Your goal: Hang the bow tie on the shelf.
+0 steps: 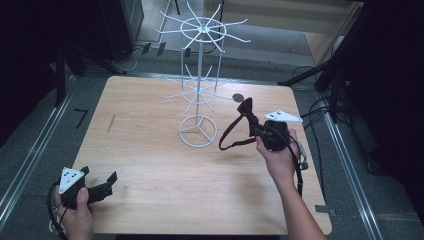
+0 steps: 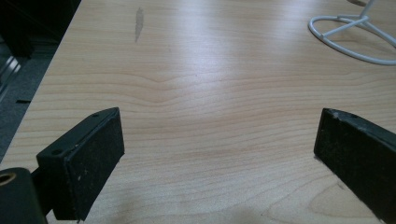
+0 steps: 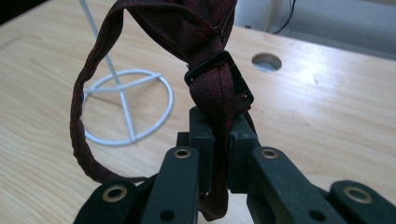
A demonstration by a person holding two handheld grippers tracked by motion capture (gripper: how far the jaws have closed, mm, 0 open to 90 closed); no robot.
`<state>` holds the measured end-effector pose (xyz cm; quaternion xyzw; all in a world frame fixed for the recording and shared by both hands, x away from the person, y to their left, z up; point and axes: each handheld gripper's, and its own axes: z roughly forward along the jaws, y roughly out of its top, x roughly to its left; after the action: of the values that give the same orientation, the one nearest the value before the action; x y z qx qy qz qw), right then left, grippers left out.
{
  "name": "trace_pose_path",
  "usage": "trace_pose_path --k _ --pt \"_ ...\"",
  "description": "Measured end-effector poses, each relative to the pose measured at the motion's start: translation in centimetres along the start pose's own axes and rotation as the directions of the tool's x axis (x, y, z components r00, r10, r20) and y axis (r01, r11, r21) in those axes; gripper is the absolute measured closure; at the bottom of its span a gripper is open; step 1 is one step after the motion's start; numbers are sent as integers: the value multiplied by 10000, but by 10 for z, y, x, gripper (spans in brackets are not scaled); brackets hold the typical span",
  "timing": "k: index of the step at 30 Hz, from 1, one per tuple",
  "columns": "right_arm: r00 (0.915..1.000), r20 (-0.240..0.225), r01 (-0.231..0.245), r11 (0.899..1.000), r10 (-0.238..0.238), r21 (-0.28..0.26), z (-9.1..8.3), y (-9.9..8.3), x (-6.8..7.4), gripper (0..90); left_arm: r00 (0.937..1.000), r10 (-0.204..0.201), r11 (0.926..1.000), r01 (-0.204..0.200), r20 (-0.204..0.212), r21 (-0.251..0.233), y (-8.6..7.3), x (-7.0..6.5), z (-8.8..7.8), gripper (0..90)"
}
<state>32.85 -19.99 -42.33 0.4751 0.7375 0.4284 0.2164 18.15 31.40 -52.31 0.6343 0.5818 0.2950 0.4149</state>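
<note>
Gripping bow tie (image 1: 246, 108), right hand (image 1: 278, 159) raised

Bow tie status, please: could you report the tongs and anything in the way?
Right tongs shut on bow tie, lifted off table. Left tongs open, empty, near table edge. White wire rack stands just left of tie.

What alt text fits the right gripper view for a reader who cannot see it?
The right gripper is shut on the strap of a dark red bow tie, its loop hanging to the left. Behind it the white wire rack stands on the wooden table.
</note>
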Motion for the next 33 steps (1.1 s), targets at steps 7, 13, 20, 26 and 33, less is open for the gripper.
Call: trace_pose_path --k 7,13,20,26,33 --pt "9999 -47 -109 9996 108 -269 -3 10 3 854 10000 -36 10000 36 13 -7 0 0 0 20" --pt "9999 -55 -134 9990 132 -420 -3 19 5 854 10000 -39 10000 39 15 -13 0 0 0 20" --pt "9998 -41 -184 9987 182 -485 -2 27 5 854 10000 -48 10000 48 43 4 0 1 0 19" --pt "9998 -40 -219 9984 218 -521 1 33 5 853 10000 -62 10000 62 72 8 0 1 0 19" --pt "9997 -99 -210 9980 205 -596 3 38 7 852 9999 -78 10000 78 78 3 0 1 0 19"
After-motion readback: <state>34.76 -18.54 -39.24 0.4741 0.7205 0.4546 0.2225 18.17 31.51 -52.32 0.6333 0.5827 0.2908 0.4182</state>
